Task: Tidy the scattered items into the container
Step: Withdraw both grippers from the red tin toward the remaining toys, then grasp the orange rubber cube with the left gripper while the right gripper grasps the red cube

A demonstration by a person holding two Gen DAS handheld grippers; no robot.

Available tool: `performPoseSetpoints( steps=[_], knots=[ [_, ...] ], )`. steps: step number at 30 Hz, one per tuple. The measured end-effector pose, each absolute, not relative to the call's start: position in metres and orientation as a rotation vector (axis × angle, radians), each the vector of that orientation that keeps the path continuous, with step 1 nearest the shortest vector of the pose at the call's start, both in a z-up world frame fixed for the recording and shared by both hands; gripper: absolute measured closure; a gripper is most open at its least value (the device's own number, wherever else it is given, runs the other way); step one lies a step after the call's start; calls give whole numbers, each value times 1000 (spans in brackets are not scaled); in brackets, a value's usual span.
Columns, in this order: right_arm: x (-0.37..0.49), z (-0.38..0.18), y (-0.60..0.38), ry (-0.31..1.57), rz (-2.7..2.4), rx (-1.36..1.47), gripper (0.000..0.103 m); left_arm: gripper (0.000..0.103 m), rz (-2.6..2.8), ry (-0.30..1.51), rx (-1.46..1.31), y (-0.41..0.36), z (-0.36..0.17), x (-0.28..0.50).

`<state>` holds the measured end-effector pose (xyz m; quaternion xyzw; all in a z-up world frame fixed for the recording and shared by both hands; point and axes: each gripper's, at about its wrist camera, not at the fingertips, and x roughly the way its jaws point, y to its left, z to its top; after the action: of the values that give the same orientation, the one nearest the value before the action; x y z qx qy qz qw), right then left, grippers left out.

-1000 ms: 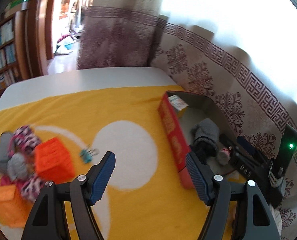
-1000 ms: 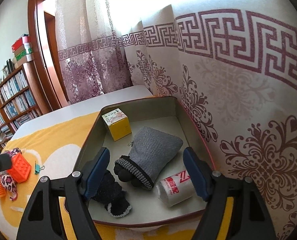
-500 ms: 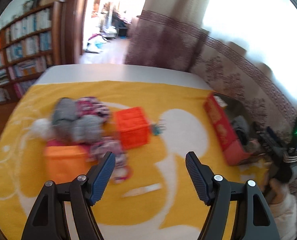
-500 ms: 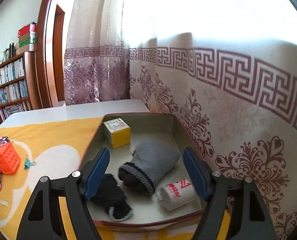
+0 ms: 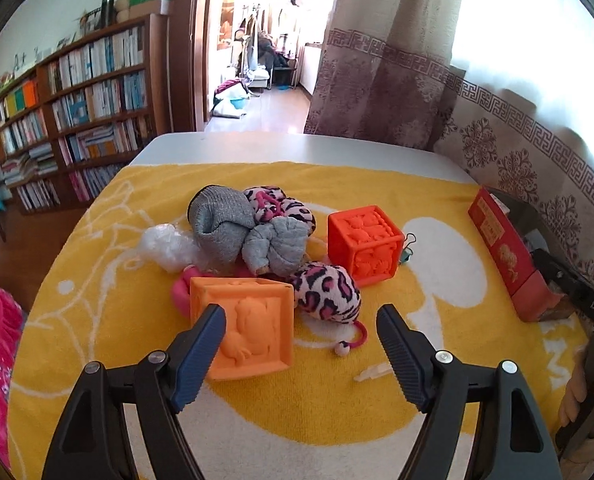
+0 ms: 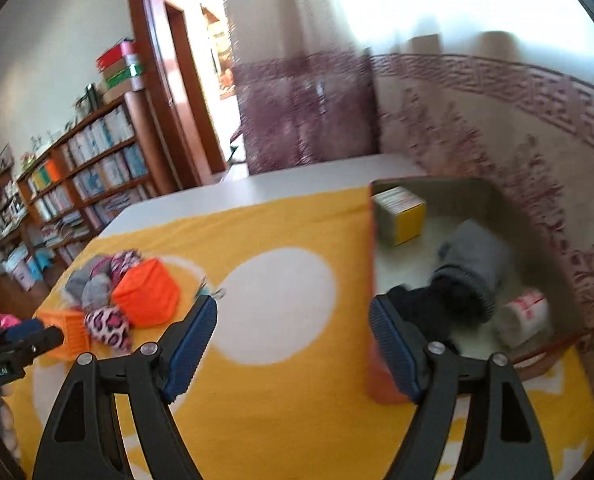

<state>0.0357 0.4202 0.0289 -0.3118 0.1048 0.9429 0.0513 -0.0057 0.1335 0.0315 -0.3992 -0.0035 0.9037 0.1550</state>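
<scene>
Two blocks (image 5: 249, 324) and soft socks (image 5: 221, 224) heaped at 12 o'clock from left gripper (image 5: 301, 356), spread wide, empty. Right gripper (image 6: 293, 344) wide too, box (image 6: 473, 188) at 1 o'clock. Nearest block probably light, squashy: pinch flat sides.
</scene>
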Motion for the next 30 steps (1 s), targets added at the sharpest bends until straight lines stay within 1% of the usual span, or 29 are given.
performPoseSetpoints(
  steps=[5,8,17,26,30],
  knots=[
    [28,16,409,283,2882,-1028,21,24,2607,-83,-1110,118,33,0],
    [25,11,411,294,2878,-1058,21,24,2612,-114,-1095,109,33,6],
    [27,4,419,392,2863,-1108,21,24,2709,-21,-1084,110,29,9],
    [26,3,416,371,2880,-1123,22,24,2709,-36,-1090,95,33,11],
    [26,2,413,367,2885,-1138,21,24,2715,-19,-1140,87,25,7]
  ],
)
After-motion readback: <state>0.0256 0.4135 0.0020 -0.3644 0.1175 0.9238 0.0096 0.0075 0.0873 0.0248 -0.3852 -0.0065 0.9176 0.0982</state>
